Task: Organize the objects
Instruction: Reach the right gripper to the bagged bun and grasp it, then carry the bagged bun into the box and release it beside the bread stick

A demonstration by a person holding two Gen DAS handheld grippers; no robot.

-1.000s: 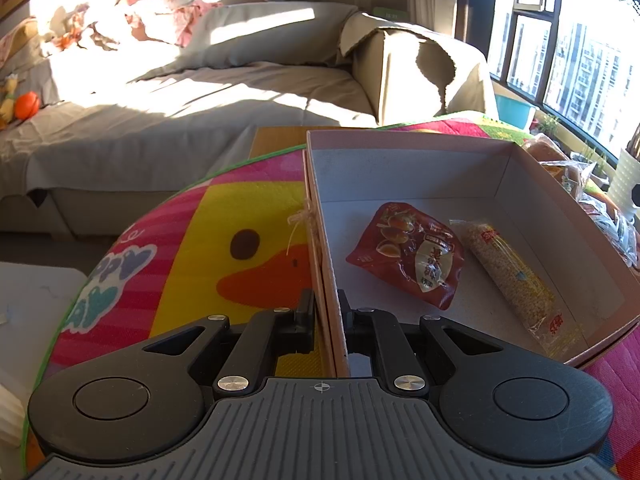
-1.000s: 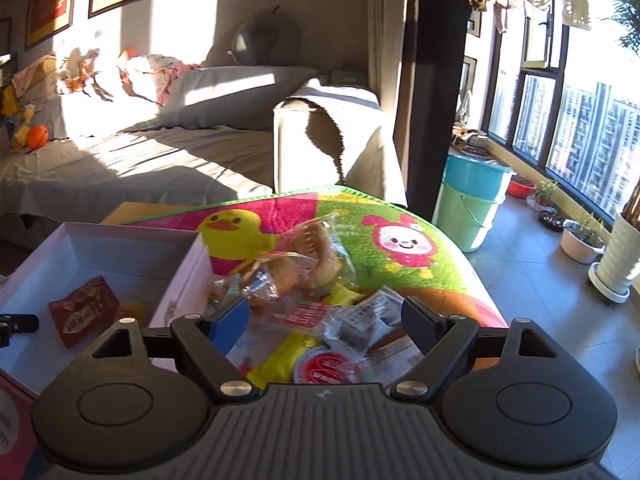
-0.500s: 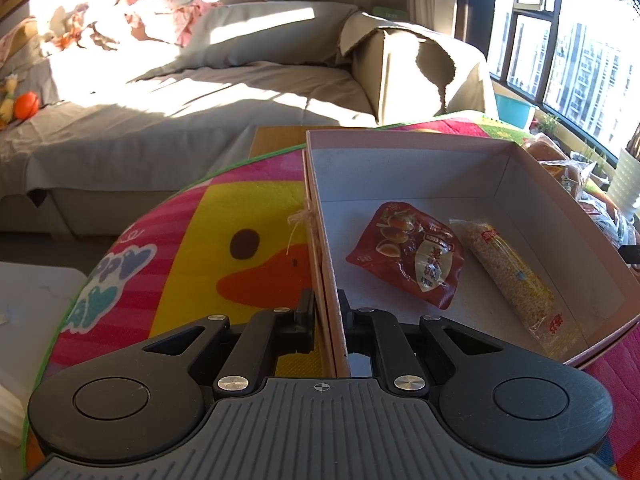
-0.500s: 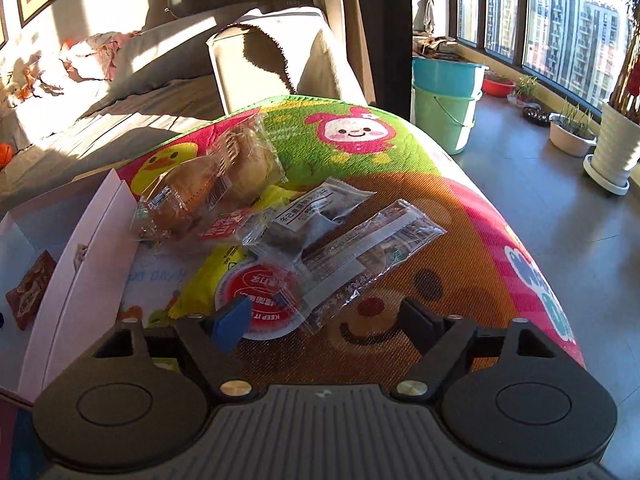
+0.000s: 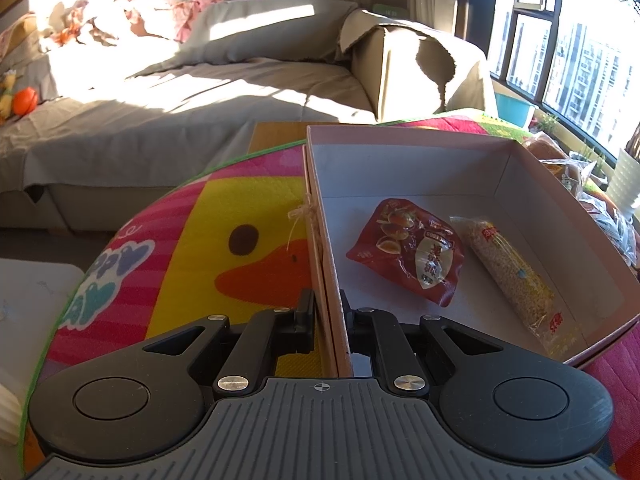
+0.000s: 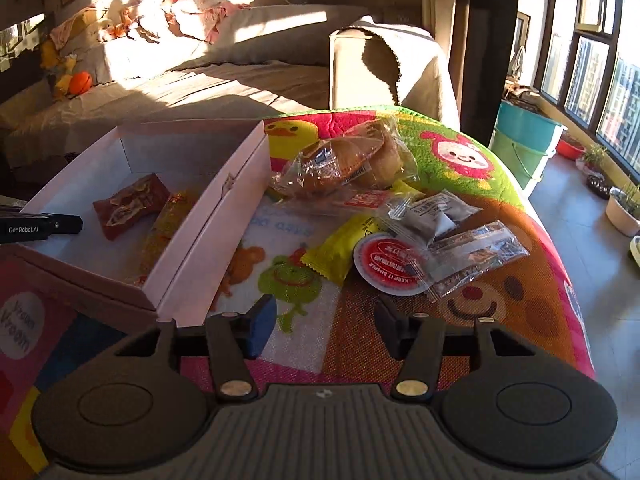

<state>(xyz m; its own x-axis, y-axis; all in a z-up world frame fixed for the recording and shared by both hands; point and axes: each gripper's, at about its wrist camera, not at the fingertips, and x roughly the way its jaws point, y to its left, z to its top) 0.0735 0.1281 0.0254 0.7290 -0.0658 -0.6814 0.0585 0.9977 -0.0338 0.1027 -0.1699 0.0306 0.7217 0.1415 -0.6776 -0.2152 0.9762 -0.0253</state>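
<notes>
The left tool [image 5: 325, 316] is clamped shut on the near-left wall of the pink box [image 5: 420, 136], which is pinned steady on the cartoon mat [image 5: 192, 248]. Inside the box a red snack pouch [image 5: 408, 250] and a long yellow grain pack [image 5: 512, 270] are seen lying side by side, just touching.

The right tool [image 6: 324, 326] is closing with nothing between its jaws; only bare mat is seen there. Just beyond it the loose heap is spread right of the box: a round red-lidded cup [image 6: 390, 264], a yellow wrapper [image 6: 340, 250], a clear bar packet [image 6: 476, 254] and bagged bread [image 6: 344, 162].

All are judged light, crinkly and slippery; the bread is likely crushable. The cup's rim or a packet's sealed edge is judged the best hold.

The packets overlap, so their lower edges are hidden, and the labels cannot be read. The grain pack's near end is lost in glare.
</notes>
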